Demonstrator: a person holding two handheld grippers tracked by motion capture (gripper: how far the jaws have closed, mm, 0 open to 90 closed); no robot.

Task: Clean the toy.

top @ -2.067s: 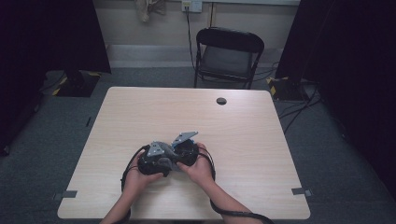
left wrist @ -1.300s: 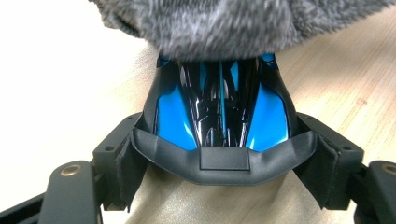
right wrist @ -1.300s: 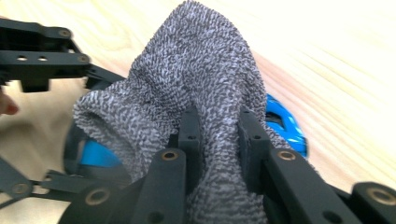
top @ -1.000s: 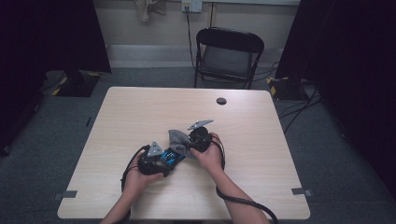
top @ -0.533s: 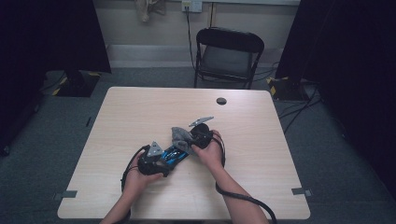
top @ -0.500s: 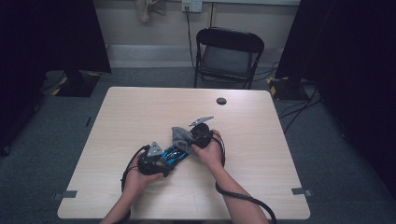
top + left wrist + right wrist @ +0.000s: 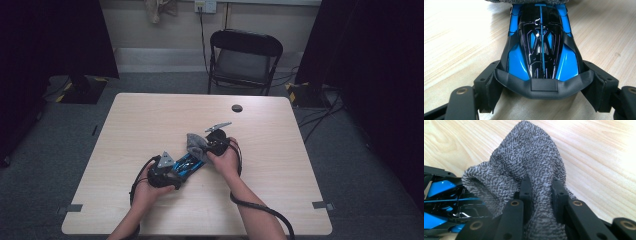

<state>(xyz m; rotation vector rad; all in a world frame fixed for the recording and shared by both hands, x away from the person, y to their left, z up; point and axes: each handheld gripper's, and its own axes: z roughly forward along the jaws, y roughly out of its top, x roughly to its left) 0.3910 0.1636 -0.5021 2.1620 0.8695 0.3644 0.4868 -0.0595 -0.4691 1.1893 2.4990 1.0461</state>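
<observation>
A blue and black toy car (image 7: pixel 541 50) lies on the wooden table (image 7: pixel 150 120), its rear end clamped between the jaws of my left gripper (image 7: pixel 544 87). In the high view the toy car (image 7: pixel 187 162) runs from the left gripper (image 7: pixel 167 172) up and right toward a grey knitted cloth (image 7: pixel 196 142). My right gripper (image 7: pixel 541 192) is shut on a fold of that grey cloth (image 7: pixel 524 160), which covers the car's far end (image 7: pixel 446 202). The right gripper (image 7: pixel 212 142) sits just right of the car's nose in the high view.
A small black round disc (image 7: pixel 236 108) lies near the table's far edge. A black folding chair (image 7: pixel 245 55) stands behind the table. Black cables (image 7: pixel 260 210) trail from both grippers across the near part of the table.
The right gripper has drawn the grey cloth slightly down and left onto the car's nose. The left gripper and the car have stayed put.
</observation>
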